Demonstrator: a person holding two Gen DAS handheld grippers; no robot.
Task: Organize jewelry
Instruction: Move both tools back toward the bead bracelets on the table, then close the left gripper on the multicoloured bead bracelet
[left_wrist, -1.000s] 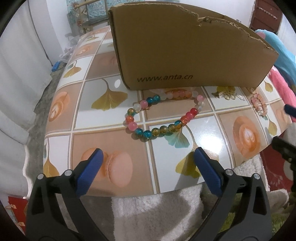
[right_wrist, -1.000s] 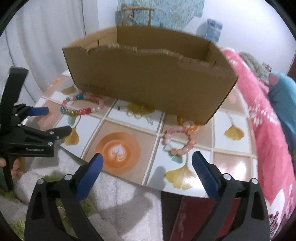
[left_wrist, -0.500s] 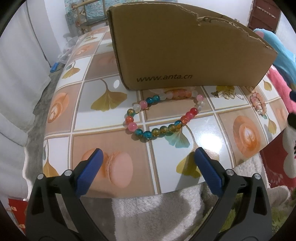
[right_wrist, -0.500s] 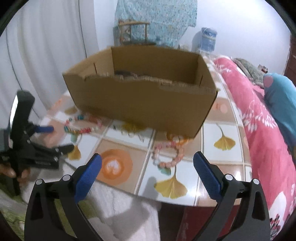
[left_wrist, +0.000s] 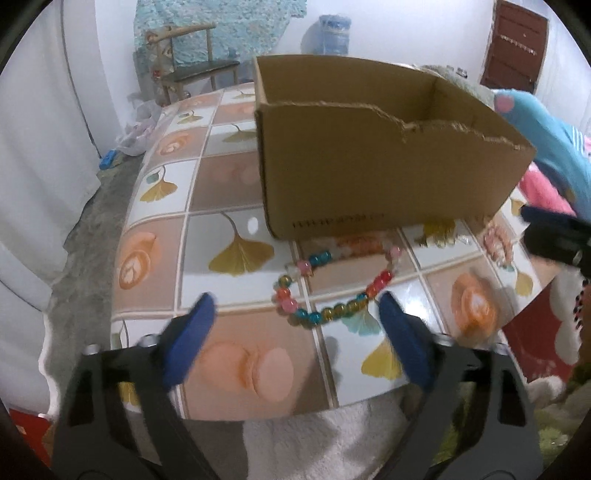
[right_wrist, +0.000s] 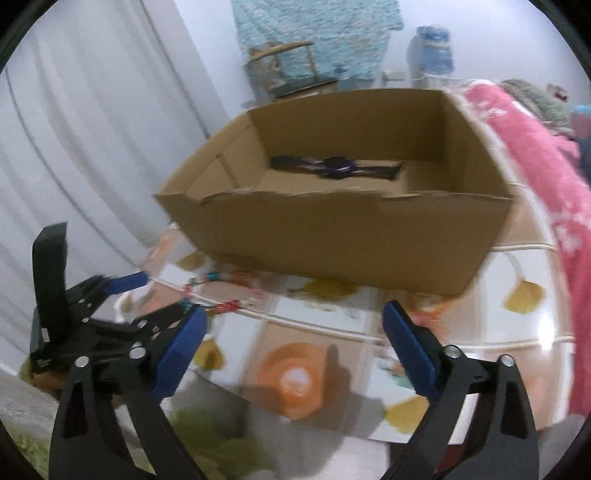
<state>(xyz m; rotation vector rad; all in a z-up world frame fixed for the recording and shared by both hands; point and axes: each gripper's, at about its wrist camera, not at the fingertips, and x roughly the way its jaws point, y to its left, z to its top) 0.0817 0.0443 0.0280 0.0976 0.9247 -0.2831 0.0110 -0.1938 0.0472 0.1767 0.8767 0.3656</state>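
Observation:
A multicolour bead bracelet (left_wrist: 332, 291) lies on the tiled table in front of an open cardboard box (left_wrist: 369, 177). My left gripper (left_wrist: 295, 301) hovers over it, jaws closing; the bracelet's near part shows between the blue pads, untouched by them. A pink bead bracelet (left_wrist: 498, 243) lies further right, with a small gold piece (left_wrist: 439, 232) at the box's foot. My right gripper (right_wrist: 295, 312) is over the table's near edge, jaws closing on nothing. A dark watch-like piece (right_wrist: 334, 168) lies inside the box (right_wrist: 351, 236). The left gripper (right_wrist: 155, 299) shows at left by the bracelet (right_wrist: 229, 304).
The round table (left_wrist: 159, 236) has a leaf and coffee pattern and ends just under both grippers. A white fluffy cloth (left_wrist: 325, 435) lies below its edge. A pink blanket (right_wrist: 535, 177) runs along the right. A chair (left_wrist: 192, 70) and a water bottle (left_wrist: 332, 33) stand behind.
Both cameras have risen and tipped, so the box's inside now shows. The left gripper has come in over the multicolour bracelet. Both pairs of pads stand closer together.

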